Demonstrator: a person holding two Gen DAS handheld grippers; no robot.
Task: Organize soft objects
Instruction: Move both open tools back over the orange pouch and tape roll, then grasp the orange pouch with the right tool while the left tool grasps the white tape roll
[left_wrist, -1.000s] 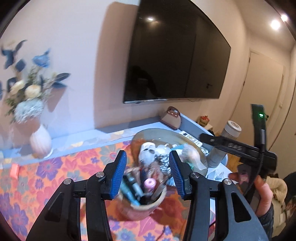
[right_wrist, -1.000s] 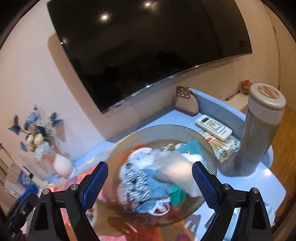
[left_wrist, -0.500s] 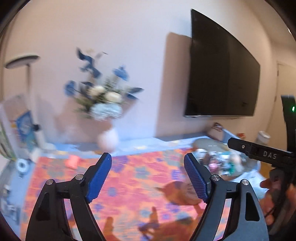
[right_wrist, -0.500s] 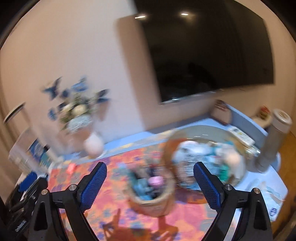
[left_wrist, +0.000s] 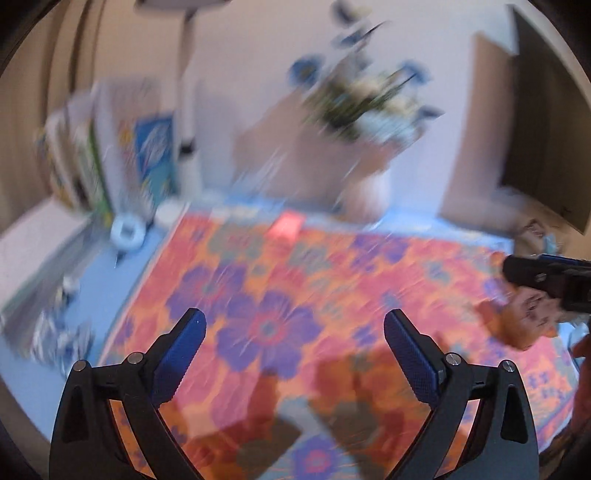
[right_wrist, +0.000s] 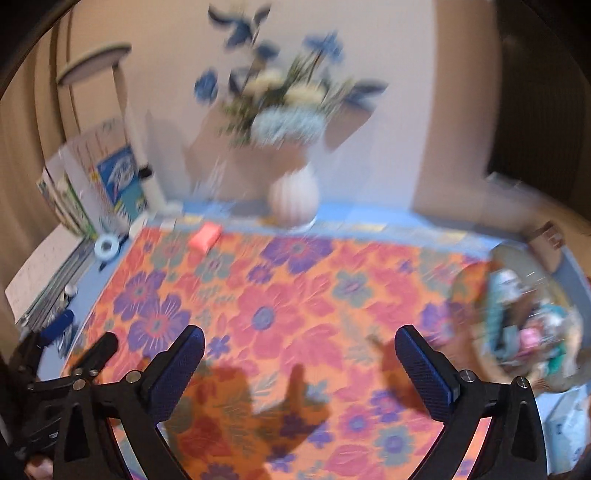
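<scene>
Left gripper (left_wrist: 293, 328) jaws were opening, nothing between them, only the floral cloth (left_wrist: 332, 280) below. Right gripper (right_wrist: 299, 345) jaws were opening too, empty, over the same cloth; its shadow fell on the cloth beneath. In the right view the left gripper showed as a black frame at the lower left edge; in the left view the right gripper (left_wrist: 550, 277) poked in at the right edge.

Soft things sat at the far right of the table, not near either claw: a shallow round tray (right_wrist: 476, 269) held a blurred heap of soft items (right_wrist: 517, 314), teal, white and pink pieces; too smeared to name each. A brown pot (left_wrist: 517, 325) at the right edge of the left view was mostly hidden by the right gripper; contents unclear.

Farther back a small red block (right_wrist: 205, 236) lay on the cloth's far edge. A tape roll (right_wrist: 106, 246) lay on the blue tabletop at left, near leaning books (right_wrist: 107, 184). Behind, a white ribbed vase (right_wrist: 293, 195) held blue and cream flowers (right_wrist: 288, 99) against the wall. A small brown bag (right_wrist: 546, 236) stood at the far right.
</scene>
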